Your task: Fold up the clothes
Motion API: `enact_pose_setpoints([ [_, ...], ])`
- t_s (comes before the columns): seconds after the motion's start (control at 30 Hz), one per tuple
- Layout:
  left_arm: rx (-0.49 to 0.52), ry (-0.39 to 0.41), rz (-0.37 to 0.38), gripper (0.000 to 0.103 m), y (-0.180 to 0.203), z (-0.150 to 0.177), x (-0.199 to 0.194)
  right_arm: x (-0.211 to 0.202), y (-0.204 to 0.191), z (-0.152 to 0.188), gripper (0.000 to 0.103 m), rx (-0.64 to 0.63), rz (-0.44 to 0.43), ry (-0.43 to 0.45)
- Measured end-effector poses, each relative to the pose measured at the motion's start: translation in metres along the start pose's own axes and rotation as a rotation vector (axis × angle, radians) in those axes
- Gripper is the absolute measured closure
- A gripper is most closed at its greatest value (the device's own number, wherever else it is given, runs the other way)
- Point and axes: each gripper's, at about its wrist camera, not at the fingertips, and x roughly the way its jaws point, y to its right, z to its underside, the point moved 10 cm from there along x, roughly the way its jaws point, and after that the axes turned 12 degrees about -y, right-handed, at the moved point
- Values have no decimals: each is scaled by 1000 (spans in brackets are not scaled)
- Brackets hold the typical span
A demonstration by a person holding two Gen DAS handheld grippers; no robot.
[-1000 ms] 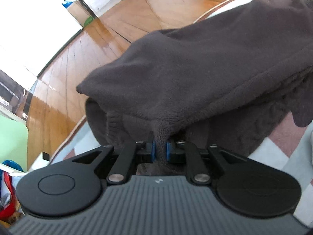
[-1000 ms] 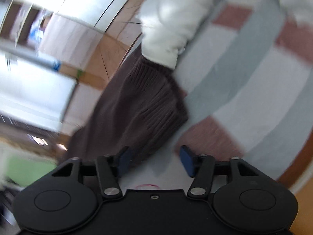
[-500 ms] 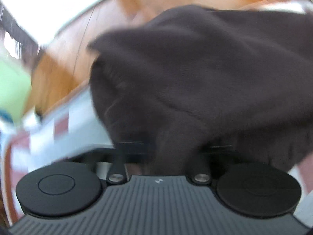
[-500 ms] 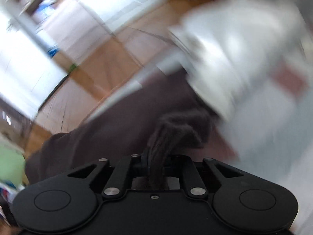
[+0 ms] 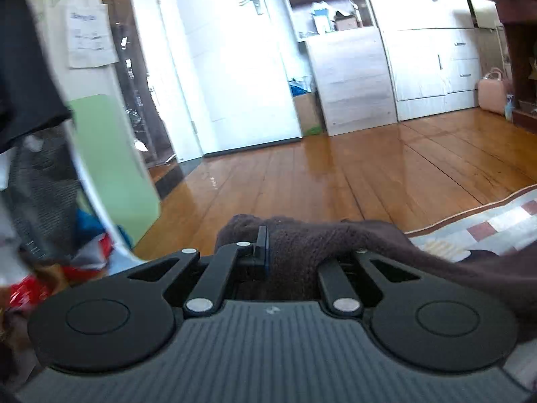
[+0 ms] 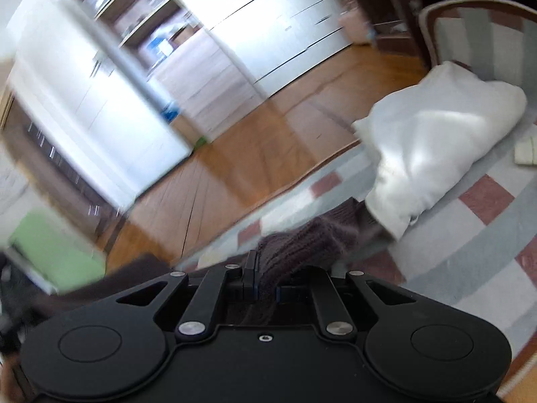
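On my left camera, the left gripper [image 5: 295,252] is clamped onto a thick bunch of the dark brown knitted sweater [image 5: 335,245]; the fabric fills the gap between the jaws and hides the right finger, while the left finger's blue pad [image 5: 266,248] presses against the knit. From there the sweater trails off to my right, over the checked rug [image 5: 496,221] that lies on the wooden floor [image 5: 335,174].

On my right camera, the right gripper [image 6: 266,278] is closed nearly all the way, pinching a ribbed edge of the same sweater [image 6: 302,241] between its pads. The knit rises out of the jaws and runs forward toward a white folded garment [image 6: 433,134] lying on the rug [image 6: 470,245]; the two fabrics look to touch, though blur keeps me from being sure.
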Motion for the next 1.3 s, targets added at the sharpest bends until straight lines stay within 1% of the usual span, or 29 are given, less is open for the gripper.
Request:
enact_pose_setpoints([
  [0.07, 46, -64, 21, 98, 2, 26, 6, 3, 3, 18, 92, -24, 32, -97],
  [0.1, 62, -116, 36, 98, 5, 42, 15, 8, 6, 27, 92, -22, 46, -149],
  [0.17, 114, -195, 43, 98, 14, 68, 37, 29, 15, 40, 92, -34, 84, -262],
  [0.2, 141, -232, 44, 98, 18, 81, 48, 45, 19, 46, 92, -57, 117, -316],
  [0.27, 187, -249, 38, 98, 26, 80, 75, 81, 20, 45, 92, -139, 198, -412],
  [0.3, 202, -251, 41, 98, 29, 66, 92, 97, 16, 39, 93, -195, 231, -442],
  [0.33, 205, -250, 45, 98, 30, 47, 107, 112, 5, 21, 93, -262, 252, -446],
  [0.37, 199, -244, 45, 98, 27, 23, 120, 129, -10, -6, 93, -334, 268, -441],
  [0.4, 184, -228, 30, 98, 18, -16, 135, 140, -29, -40, 94, -392, 273, -409],
  [0.43, 155, -187, -2, 98, 6, -57, 138, 148, -50, -81, 94, -440, 270, -353],
  [0.47, 123, -138, -37, 98, -6, -98, 138, 151, -76, -130, 94, -485, 274, -268],
  [0.5, 80, -56, -79, 98, -21, -140, 127, 143, -100, -178, 94, -501, 270, -157],
  [0.57, -9, 104, -134, 98, -47, -199, 88, 116, -142, -257, 94, -483, 235, 61],
  [0.6, -51, 171, -144, 98, -58, -221, 64, 99, -157, -286, 94, -463, 196, 151],
  [0.63, -77, 209, -132, 98, -64, -231, 44, 79, -167, -306, 94, -435, 137, 225],
  [0.7, -115, 259, -95, 98, -72, -239, 10, 45, -174, -323, 94, -412, 70, 351],
  [0.73, -115, 257, -75, 98, -71, -234, -1, 34, -172, -326, 94, -395, 47, 391],
  [0.8, -81, 222, -37, 98, -60, -212, -8, 31, -152, -323, 94, -334, -6, 405],
  [0.87, -14, 157, -7, 98, -40, -179, 5, 46, -120, -306, 94, -268, -42, 375],
  [0.93, 46, 46, 45, 98, -11, -127, 33, 83, -83, -277, 94, -221, -7, 308],
  [0.97, 74, -26, 77, 98, 6, -97, 51, 105, -62, -259, 94, -197, 20, 264],
  [1.0, 100, -107, 109, 98, 24, -62, 72, 130, -35, -237, 94, -174, 66, 210],
  [1.07, 171, -250, 150, 98, 62, 0, 110, 179, 20, -191, 94, -131, 185, 100],
  [1.1, 207, -324, 148, 98, 80, 30, 130, 202, 43, -169, 94, -145, 269, 55],
  [1.13, 240, -397, 141, 98, 97, 60, 150, 221, 59, -148, 94, -210, 380, 14],
  [1.17, 272, -450, 142, 98, 113, 85, 166, 236, 70, -128, 94, -290, 474, -28],
  [1.2, 282, -453, 136, 98, 119, 91, 171, 244, 75, -114, 94, -343, 516, -56],
  [1.23, 286, -442, 127, 98, 122, 92, 172, 248, 75, -104, 94, -378, 530, -72],
  [1.3, 293, -420, 110, 98, 127, 95, 174, 239, 72, -96, 94, -420, 535, -53],
])
